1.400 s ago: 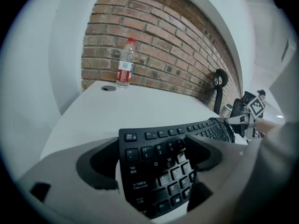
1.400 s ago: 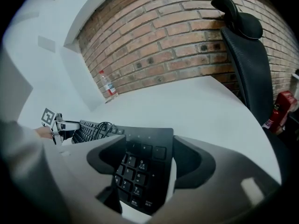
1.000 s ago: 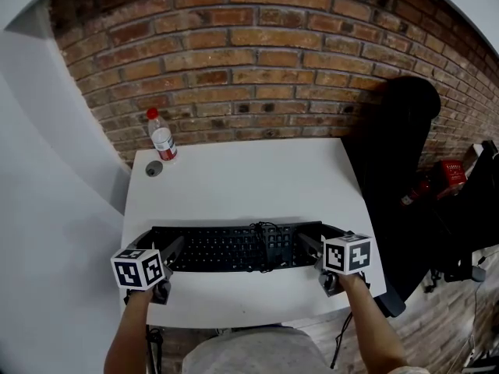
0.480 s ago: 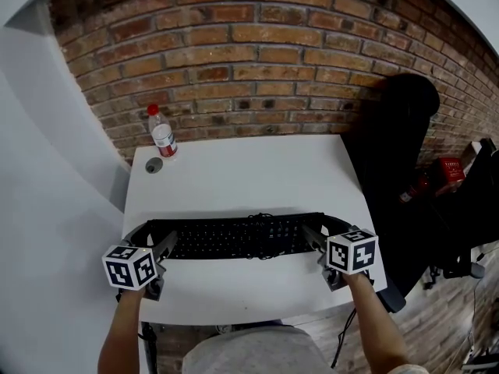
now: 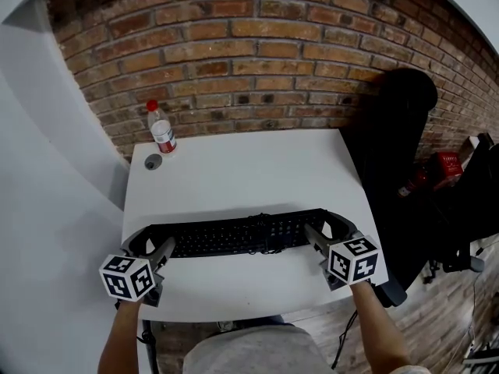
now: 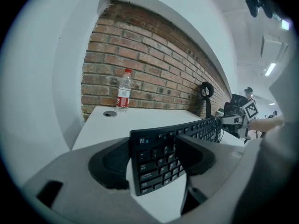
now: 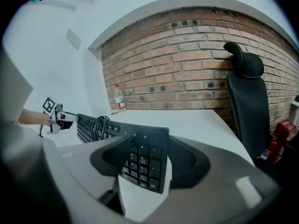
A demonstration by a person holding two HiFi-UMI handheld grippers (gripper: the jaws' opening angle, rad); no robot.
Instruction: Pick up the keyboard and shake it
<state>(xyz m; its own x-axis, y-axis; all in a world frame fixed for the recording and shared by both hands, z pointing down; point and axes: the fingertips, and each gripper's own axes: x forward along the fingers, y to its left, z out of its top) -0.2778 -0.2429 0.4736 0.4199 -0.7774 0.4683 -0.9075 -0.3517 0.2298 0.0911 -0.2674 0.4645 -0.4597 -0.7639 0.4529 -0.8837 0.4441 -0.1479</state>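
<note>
A black keyboard (image 5: 234, 237) is held up over the white table (image 5: 242, 170), tipped onto its long edge, with a coil of black cable (image 5: 262, 225) on its keys. My left gripper (image 5: 148, 248) has the keyboard's left end (image 6: 156, 160) between its pads, and its jaws are closing on it. My right gripper (image 5: 330, 232) is shut on the number-pad end (image 7: 140, 160). In both gripper views the pads press on the front and back of the keyboard.
A water bottle with a red cap (image 5: 162, 128) stands at the table's far left corner beside a round grey cable hole (image 5: 153, 162). A brick wall runs behind the table. A black chair (image 5: 401, 131) stands at the right, with a red extinguisher (image 5: 440, 168) past it.
The keyboard has tipped up on its edge and shifted a little away from me. Both grippers have dropped lower and spread slightly outward, and their jaws have narrowed on the keyboard's ends.
</note>
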